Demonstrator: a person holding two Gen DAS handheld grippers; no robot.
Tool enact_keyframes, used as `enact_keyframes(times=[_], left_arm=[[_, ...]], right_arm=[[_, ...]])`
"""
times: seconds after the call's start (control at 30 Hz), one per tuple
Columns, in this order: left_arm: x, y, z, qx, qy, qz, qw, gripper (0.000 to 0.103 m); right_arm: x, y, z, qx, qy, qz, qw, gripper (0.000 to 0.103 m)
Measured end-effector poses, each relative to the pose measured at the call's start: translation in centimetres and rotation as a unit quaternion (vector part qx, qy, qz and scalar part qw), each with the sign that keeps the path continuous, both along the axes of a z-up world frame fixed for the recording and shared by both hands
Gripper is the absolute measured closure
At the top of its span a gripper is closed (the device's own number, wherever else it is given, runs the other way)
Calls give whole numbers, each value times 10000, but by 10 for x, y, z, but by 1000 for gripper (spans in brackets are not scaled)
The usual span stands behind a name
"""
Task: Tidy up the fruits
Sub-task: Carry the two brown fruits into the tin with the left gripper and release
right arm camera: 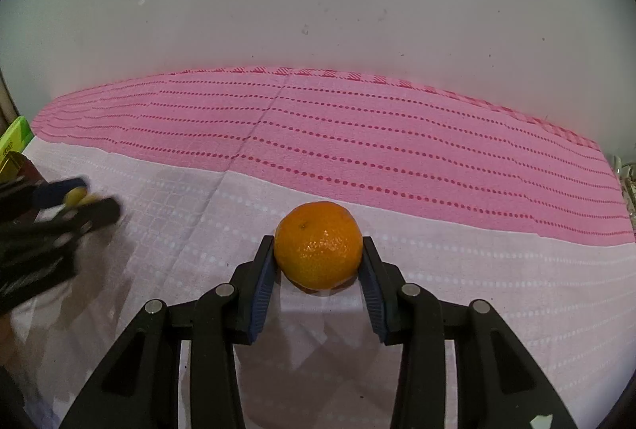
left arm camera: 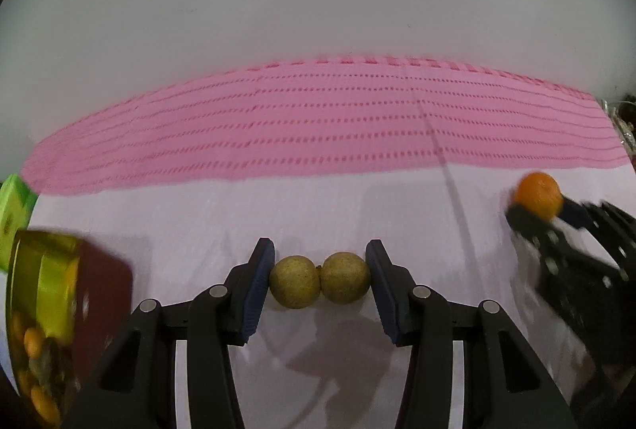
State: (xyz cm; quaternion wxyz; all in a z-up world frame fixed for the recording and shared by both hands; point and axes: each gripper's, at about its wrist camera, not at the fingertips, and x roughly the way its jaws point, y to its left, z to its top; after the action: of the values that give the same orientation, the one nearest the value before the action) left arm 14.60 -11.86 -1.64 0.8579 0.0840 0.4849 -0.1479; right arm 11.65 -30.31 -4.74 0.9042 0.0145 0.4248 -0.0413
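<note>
My left gripper (left arm camera: 320, 280) is shut on a pair of joined brown-green round fruits (left arm camera: 295, 282), held just above the white cloth. My right gripper (right arm camera: 318, 262) is shut on an orange mandarin (right arm camera: 318, 245), low over the cloth. In the left wrist view the right gripper (left arm camera: 536, 212) shows at the far right with the mandarin (left arm camera: 538, 194). In the right wrist view the left gripper (right arm camera: 75, 204) shows blurred at the left edge with a bit of yellow-green fruit (right arm camera: 75, 195) between its fingers.
A gold-rimmed container (left arm camera: 43, 329) with several small orange and dark fruits sits at the lower left. A green box (left arm camera: 14, 214) stands behind it. A white cloth (right arm camera: 179, 214) lies over a pink dotted cloth (right arm camera: 357, 135) against a white wall.
</note>
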Motion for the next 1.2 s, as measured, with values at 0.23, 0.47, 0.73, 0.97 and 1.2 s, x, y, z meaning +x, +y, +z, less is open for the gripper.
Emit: enact_keyframes(times=[0.23, 0.47, 0.73, 0.97, 1.2], left_arm=[[-37, 35, 33, -54, -11, 197, 9998, 55], [-61, 68, 56, 25, -92, 405, 9991, 55], [-69, 138, 85, 92, -214, 716, 9972, 54], [-57, 212, 83, 330, -268, 1270, 9910, 54], [-42, 262, 64, 384, -46, 1808, 9828, 54]], right_arm=[[1, 0, -1, -31, 3, -1, 10000, 64], [1, -1, -1, -38, 4, 7, 10000, 65], [1, 0, -1, -87, 5, 6, 10000, 65], [1, 1, -2, -104, 6, 14, 9999, 65], [1, 1, -2, -108, 6, 17, 9999, 65]])
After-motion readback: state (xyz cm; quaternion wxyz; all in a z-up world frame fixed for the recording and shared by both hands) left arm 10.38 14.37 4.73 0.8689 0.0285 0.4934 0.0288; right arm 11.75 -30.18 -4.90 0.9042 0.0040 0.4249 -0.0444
